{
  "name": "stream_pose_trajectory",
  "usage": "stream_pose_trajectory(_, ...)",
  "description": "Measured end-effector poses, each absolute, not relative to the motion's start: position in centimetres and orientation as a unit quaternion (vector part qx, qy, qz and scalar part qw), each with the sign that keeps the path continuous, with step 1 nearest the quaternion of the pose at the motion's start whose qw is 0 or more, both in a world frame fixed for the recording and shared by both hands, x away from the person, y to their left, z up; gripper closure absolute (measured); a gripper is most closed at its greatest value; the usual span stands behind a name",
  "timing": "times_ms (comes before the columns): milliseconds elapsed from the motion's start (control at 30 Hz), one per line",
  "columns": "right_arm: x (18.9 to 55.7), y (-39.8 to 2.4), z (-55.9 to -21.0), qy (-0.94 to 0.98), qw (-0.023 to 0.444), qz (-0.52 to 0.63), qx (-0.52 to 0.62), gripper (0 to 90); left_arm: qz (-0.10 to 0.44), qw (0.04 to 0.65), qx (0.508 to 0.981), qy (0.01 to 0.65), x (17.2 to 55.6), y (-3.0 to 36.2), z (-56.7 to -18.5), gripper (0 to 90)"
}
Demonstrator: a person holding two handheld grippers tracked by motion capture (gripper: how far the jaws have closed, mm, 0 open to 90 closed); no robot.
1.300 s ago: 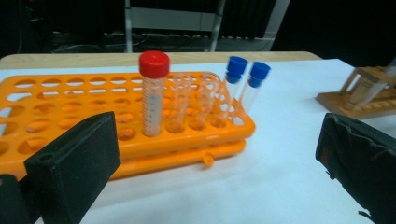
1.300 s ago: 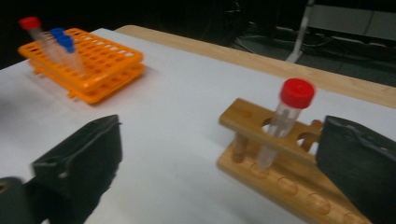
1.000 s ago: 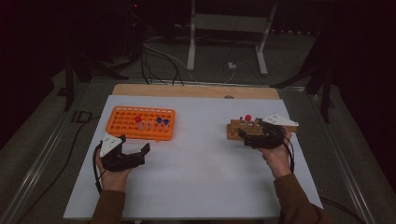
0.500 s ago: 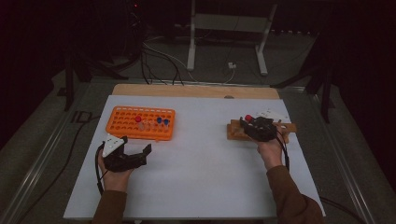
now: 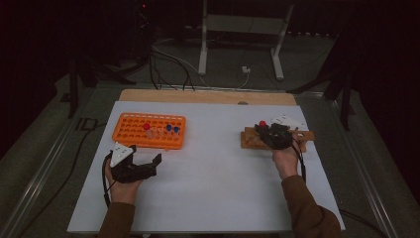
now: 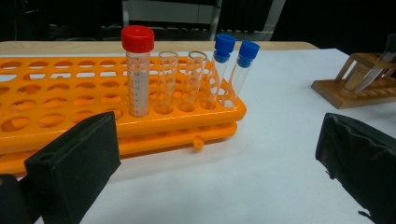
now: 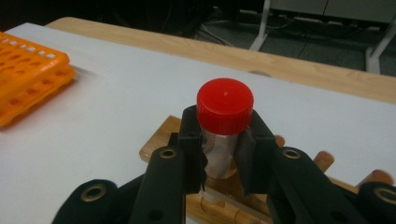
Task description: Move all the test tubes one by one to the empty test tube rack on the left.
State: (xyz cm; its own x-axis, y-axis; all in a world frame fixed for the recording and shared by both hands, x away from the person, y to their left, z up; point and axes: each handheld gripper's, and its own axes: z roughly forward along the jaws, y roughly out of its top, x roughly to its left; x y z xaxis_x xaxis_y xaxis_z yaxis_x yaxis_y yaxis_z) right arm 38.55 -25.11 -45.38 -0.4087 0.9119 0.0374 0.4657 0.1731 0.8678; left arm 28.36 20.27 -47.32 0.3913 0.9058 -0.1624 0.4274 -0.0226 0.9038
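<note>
1. White surface (image 5: 213, 183) carries the left claw (image 5: 147, 164), jaws apart, near the viewer.
2. Right claw (image 7: 224, 149) is clamped on a red-capped tube (image 7: 223, 126) over the wooden stand (image 5: 250, 141).
3. Orange rack (image 6: 56, 98) holds a red-capped tube (image 6: 138, 70), two uncapped tubes (image 6: 180, 79) and two blue-capped tubes (image 6: 231, 70).

A white table top (image 5: 208, 198) lies over a pale wooden board (image 5: 208, 96) whose far edge shows beyond it, and the whole stands on a grey floor (image 5: 44, 163) in a dim room with a very dark back. Behind the table a white metal stand (image 5: 242, 27) rises on two splayed legs, with black and white cables (image 5: 168, 62) looping over the floor beside it and a small white plug (image 5: 245, 70) near its foot. Dark frame legs (image 5: 81, 74) stand at the far left and far right
</note>
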Motion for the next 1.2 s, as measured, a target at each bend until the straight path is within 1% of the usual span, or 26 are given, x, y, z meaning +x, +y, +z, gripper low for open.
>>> stream_pose_trajectory(267, 37.8, -25.2, -43.8, 0.715, 0.281, 0.442, 0.463, 74.7, 0.242, 0.494, 0.674, 0.494, 28.4, 20.0, -47.4, 0.3)
stream_pose_trajectory(600, 37.0, -25.7, -41.3, 0.703, 0.287, 0.468, 0.452, 74.7, 0.244, 0.49, 0.68, 0.488, 28.4, 19.5, -47.3, 0.3)
stream_pose_trajectory(800, 36.3, -25.7, -39.6, 0.702, 0.293, 0.482, 0.435, 74.7, 0.245, 0.49, 0.689, 0.474, 28.4, 18.5, -46.8, 0.3)
stream_pose_trajectory(1000, 35.3, -24.9, -39.0, 0.71, 0.276, 0.495, 0.417, 74.7, 0.245, 0.49, 0.708, 0.445, 28.8, 16.4, -46.0, 0.3)
stream_pose_trajectory(1200, 34.1, -23.5, -39.4, 0.726, 0.251, 0.502, 0.398, 74.6, 0.248, 0.489, 0.726, 0.415, 29.1, 13.9, -45.6, 0.6)
